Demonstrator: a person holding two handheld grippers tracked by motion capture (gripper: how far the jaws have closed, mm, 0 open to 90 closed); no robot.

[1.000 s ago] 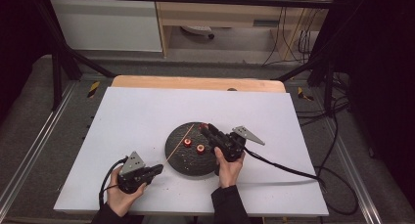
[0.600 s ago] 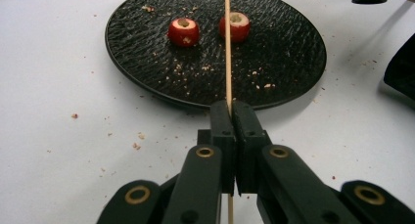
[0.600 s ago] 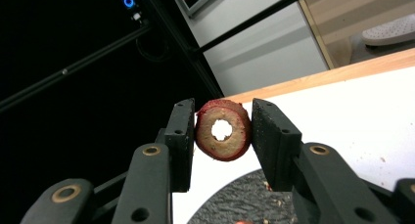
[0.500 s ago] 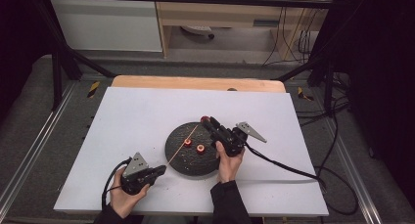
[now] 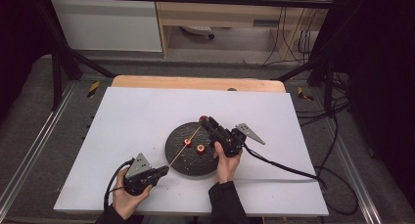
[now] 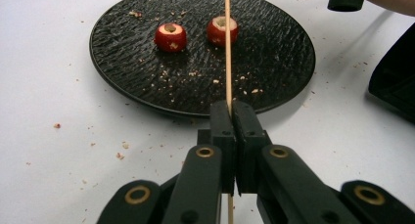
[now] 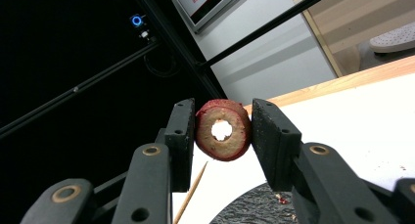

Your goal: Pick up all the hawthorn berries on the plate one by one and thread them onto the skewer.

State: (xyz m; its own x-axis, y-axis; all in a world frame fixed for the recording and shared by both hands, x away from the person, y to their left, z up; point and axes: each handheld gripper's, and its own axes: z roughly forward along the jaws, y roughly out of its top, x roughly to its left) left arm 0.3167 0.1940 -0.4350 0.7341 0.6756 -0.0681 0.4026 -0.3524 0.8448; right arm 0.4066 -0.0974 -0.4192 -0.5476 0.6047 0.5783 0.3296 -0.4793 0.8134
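White table (image 5: pixel 147 111) with a round black plate (image 5: pixel 178 158) near its middle. We see the left tongs (image 6: pixel 228 109) clamped on a thin wooden skewer (image 6: pixel 227 48) that runs across the plate. Two cored red fruit pieces (image 6: pixel 171 36) lie on the plate. We see the right tongs (image 7: pixel 222 131) clamped on a third cored red ring (image 7: pixel 223 130), raised just past the plate's far edge.

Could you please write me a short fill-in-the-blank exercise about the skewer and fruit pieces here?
1. The left gripper is shut on a thin wooden ____.
2. The right gripper clamps a cored red fruit piece with a ____ through its middle.
3. ____ red pieces lie on the black plate.

Missing words: skewer; hole; two
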